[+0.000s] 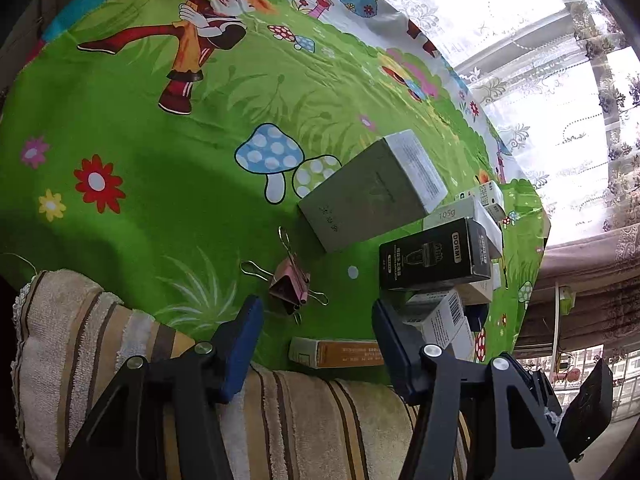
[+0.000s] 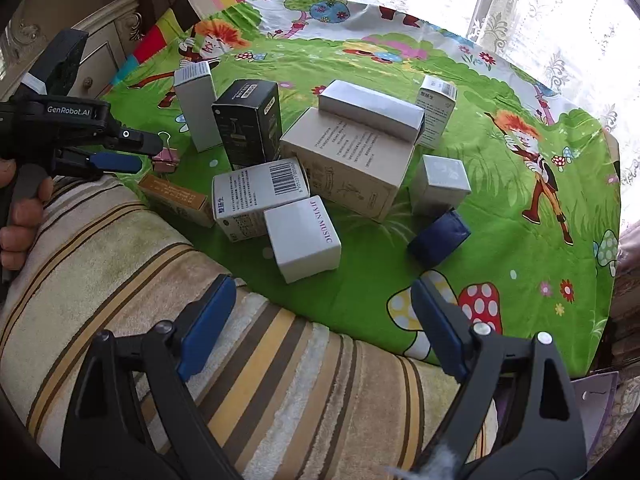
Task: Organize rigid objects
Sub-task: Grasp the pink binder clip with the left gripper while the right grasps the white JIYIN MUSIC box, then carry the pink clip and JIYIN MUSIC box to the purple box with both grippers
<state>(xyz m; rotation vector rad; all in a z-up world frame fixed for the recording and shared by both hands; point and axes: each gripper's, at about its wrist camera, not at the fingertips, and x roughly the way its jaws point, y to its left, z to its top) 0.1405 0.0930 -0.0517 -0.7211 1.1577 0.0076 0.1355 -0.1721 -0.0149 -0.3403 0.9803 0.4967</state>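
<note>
Several small boxes stand clustered on a green cartoon cloth (image 2: 460, 208). A big grey box (image 1: 360, 196) lies flat; a black DORMI box (image 1: 436, 254) stands beside it and also shows in the right wrist view (image 2: 248, 124). A pink binder clip (image 1: 290, 286) lies just ahead of my open, empty left gripper (image 1: 316, 318), which also shows in the right wrist view (image 2: 136, 152). An orange box (image 1: 340, 354) lies between its fingers, lower down. My right gripper (image 2: 320, 300) is open and empty, short of a white JIYIN MUSIC box (image 2: 302, 238) and a dark blue box (image 2: 438, 240).
A striped towel (image 2: 200, 320) covers the near edge under both grippers. A carved cabinet (image 2: 104, 40) stands at the far left, lace curtains (image 2: 520, 8) and a window behind. The cloth's far side and right part hold no boxes.
</note>
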